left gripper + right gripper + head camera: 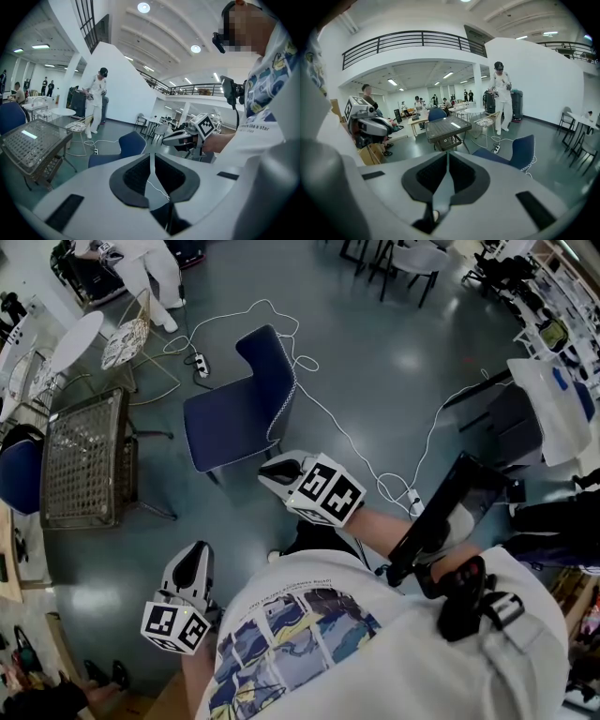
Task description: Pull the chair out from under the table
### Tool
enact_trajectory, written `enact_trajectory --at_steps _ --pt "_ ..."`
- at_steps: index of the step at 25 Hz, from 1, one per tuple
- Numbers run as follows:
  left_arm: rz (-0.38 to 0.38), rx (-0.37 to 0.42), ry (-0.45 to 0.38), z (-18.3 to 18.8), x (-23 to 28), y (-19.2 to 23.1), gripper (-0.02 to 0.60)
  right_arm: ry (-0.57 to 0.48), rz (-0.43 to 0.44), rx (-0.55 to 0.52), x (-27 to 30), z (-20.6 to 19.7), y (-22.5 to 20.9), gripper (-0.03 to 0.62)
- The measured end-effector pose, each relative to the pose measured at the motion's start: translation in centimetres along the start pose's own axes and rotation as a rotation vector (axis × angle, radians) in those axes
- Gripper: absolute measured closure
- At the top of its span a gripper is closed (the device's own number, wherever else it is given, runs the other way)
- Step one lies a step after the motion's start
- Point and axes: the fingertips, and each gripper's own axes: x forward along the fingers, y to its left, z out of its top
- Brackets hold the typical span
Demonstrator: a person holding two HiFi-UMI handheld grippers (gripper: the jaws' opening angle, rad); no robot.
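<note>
Hand-held grippers, left [192, 563] and right [278, 468], are closed and empty, apart from the blue chair [234, 409], which stands clear beside the counter [84, 454]. Pulling looks finished, so no further grasp seems needed.

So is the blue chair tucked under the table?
No, it's out. The blue chair stands upright beside the table, with a gap between them.
</note>
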Motion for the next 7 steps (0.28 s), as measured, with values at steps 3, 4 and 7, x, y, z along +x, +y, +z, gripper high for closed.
enact_trajectory --at_steps 3,4,7 --pt "0.002 -0.002 0.002 0.0 0.1 0.2 0.543 0.001 -0.003 0.0 0.1 0.1 -0.4 0.569" --pt "0.003 -0.006 0.005 0.1 0.2 0.2 0.541 0.003 -0.004 0.0 0.1 0.1 -0.5 0.569" --pt "0.005 -0.013 0.011 0.3 0.6 0.3 0.541 0.007 -0.009 0.003 0.0 0.1 -1.2 0.569"
